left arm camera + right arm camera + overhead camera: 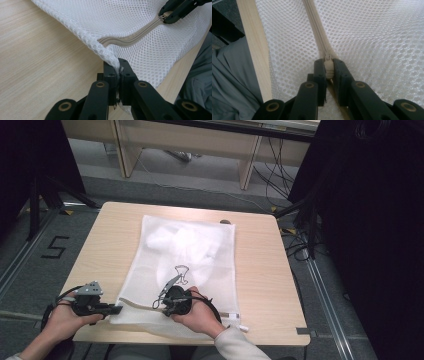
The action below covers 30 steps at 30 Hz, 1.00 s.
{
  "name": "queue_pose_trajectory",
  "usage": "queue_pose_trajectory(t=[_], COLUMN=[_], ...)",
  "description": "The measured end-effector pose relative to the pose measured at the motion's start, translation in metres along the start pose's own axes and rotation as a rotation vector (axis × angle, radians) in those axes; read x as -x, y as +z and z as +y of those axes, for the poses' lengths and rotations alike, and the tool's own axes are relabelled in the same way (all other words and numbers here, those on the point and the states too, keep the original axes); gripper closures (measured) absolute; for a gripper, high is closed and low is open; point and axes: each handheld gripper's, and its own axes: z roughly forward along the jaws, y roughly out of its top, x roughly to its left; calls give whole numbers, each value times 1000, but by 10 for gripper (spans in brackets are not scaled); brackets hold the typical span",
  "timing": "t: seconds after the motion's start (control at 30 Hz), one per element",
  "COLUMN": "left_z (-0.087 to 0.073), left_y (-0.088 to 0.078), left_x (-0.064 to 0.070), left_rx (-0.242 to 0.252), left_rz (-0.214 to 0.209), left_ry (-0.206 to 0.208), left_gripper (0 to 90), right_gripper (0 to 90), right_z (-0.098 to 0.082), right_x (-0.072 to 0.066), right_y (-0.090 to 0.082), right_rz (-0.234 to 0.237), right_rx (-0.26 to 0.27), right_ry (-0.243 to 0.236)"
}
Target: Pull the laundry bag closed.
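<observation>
A white mesh bag (182, 270) is laid flat in the middle of the desk (260, 270), with its zipper (130, 38) along the near edge. The bag's corner is clamped by the left gripper (118, 68), and the zipper pull (328, 68) is pinched tight by the right gripper (328, 71). The zipping step seems to be in hand. Next, the pull probably has to be slid along the zipper while the corner is held firm. Something white inside the bag is seen from the high view. The tiny pull is made clear in the right gripper view.
</observation>
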Motion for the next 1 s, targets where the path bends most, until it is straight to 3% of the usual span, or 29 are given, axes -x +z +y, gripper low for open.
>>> queue_pose_trajectory(t=[1.0], left_z=[-1], left_y=[0], left_x=[-1], left_rx=[1], left_rz=[-3], left_ry=[-4], left_gripper=[856], right_gripper=[821], right_z=[-9], right_x=[4], right_y=[-7], right_rz=[3], right_rx=[-19], right_ry=[4])
